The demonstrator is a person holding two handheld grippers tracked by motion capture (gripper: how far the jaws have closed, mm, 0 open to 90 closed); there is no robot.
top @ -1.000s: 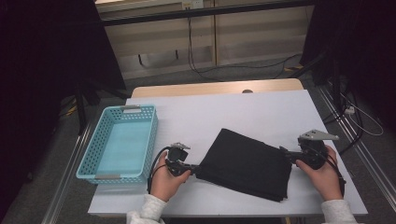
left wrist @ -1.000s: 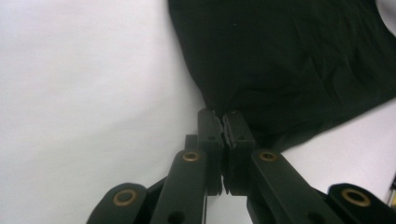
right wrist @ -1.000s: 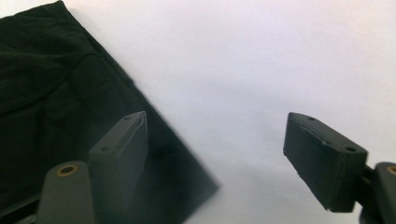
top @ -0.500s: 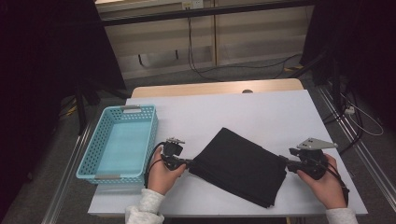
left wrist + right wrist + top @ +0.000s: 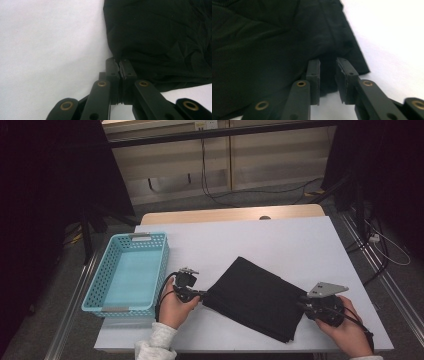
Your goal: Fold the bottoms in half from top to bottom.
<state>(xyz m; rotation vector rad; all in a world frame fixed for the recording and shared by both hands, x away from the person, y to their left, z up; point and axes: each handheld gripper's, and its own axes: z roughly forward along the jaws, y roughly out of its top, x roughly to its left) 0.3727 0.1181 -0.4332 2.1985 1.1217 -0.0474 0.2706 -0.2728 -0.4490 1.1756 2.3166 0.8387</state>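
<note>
Flatly spread, the black cloth (image 5: 257, 297) lay as a folded, faintly creased rectangle, skewed on the white desk (image 5: 280, 240), near its front edge. Bare desk stretched beyond it; the blue basket (image 5: 127, 272) stood to its left. The left claw (image 5: 200, 295) was clamped on the cloth's left corner. The right claw (image 5: 303, 304), low at the right corner, had just been closing with cloth between its jaws, a gap remaining.
</note>
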